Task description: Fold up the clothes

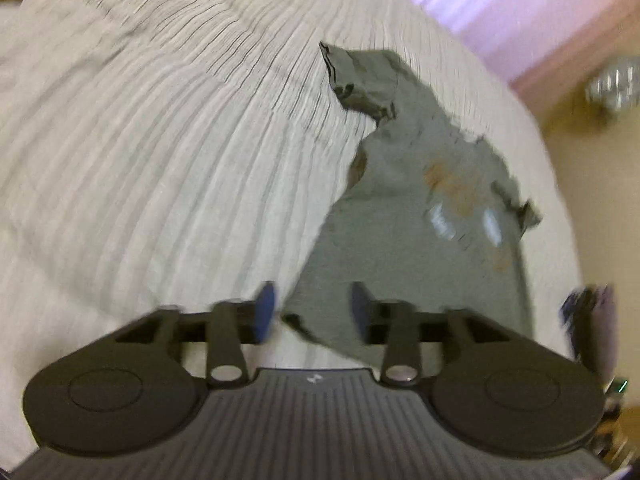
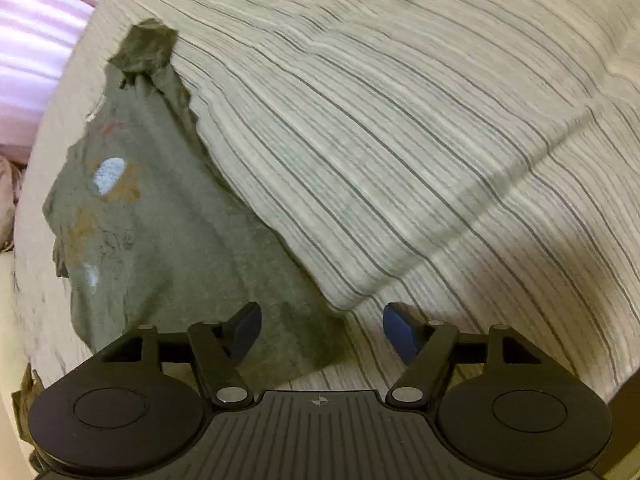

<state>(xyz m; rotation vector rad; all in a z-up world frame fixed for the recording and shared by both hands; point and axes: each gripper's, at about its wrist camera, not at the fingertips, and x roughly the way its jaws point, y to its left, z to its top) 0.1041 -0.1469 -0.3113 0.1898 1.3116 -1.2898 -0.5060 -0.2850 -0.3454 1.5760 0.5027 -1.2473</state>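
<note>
A grey T-shirt [image 1: 404, 216] with a worn printed design lies spread on a striped bedsheet [image 1: 160, 140], one sleeve crumpled at the far end. The left tongs [image 1: 312, 314] and right tongs [image 2: 320, 330] hover released over its near hem, grasping nothing.

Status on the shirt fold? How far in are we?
Early. Done: the grey printed T-shirt is laid out on the striped bedsheet, print up, sleeves still out. In hand: nothing; the left gripper and right gripper are both open over its near hem corners. Left: grasp, fold sleeves in, fold the body.
</note>
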